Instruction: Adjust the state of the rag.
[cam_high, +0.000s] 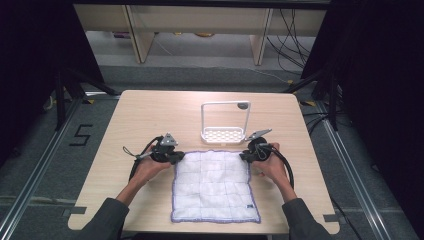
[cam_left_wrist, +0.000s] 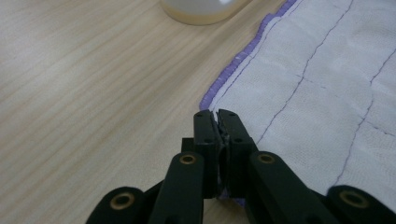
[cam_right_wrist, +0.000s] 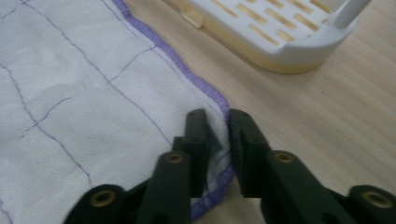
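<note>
A white quilted cloth (cam_high: 214, 185) with purple edging lies flat on the near middle of the wooden table (cam_high: 150, 112). My left gripper (cam_high: 179, 157) sits at the cloth's far left corner. In the left gripper view its jaws (cam_left_wrist: 216, 116) stand pressed together with the purple hem of the cloth (cam_left_wrist: 317, 93) pinched between them. My right gripper (cam_high: 243, 156) is at the far right corner. In the right gripper view the gripper (cam_right_wrist: 217, 119) is shut on that corner of the cloth (cam_right_wrist: 70, 107), whose fabric bunches up between the pads.
A white plastic rack (cam_high: 225, 134) with a slotted base and a tall frame stands just beyond the cloth's far edge, between the two grippers. Its base (cam_right_wrist: 275, 37) lies close to the right gripper. Bare wood lies to either side of the cloth.
</note>
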